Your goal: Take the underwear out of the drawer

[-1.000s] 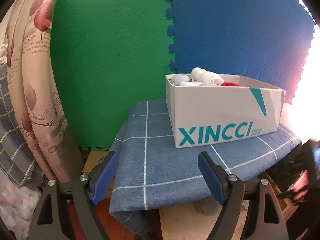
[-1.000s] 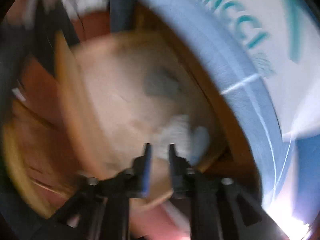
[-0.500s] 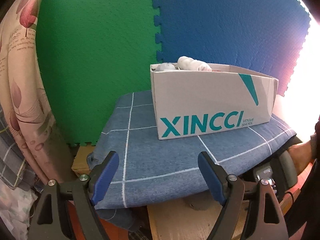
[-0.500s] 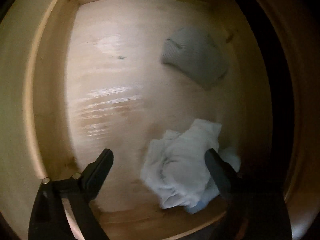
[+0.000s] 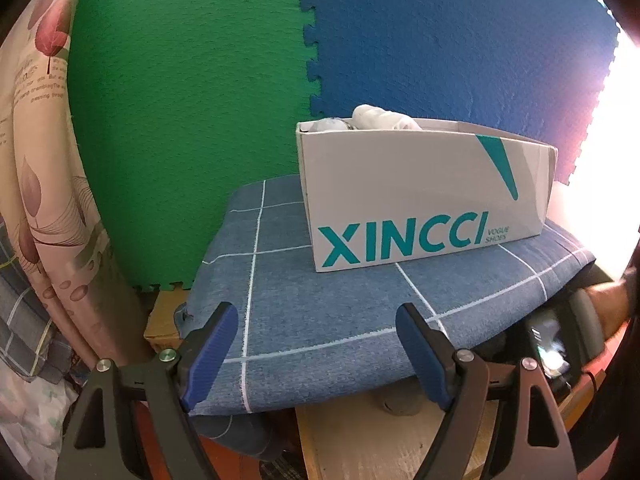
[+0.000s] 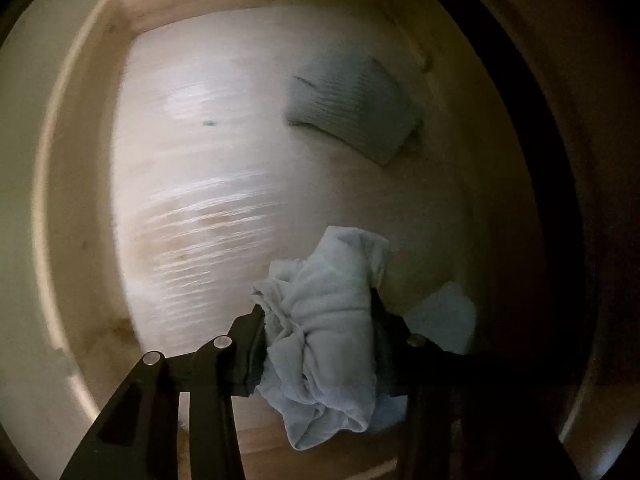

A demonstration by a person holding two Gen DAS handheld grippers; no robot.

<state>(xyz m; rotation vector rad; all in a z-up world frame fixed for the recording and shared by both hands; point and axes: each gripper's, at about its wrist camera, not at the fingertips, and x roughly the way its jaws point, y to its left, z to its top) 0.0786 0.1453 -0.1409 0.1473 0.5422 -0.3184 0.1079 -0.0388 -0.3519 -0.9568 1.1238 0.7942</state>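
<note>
Inside the wooden drawer (image 6: 168, 184), we let the closing right claw (image 6: 316, 344) finish bunching the pale underwear (image 6: 320, 340) before lifting straight up; left claw (image 5: 316, 354) stays open, empty.

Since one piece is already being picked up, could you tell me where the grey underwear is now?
In the right wrist view, the grey underwear lies at the drawer's upper right, apart from the white underwear.

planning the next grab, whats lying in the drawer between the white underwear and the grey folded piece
Nothing: in the right wrist view, only bare wooden drawer floor separates the white underwear, which the closing right tongs squeeze, from the grey folded piece.
</note>
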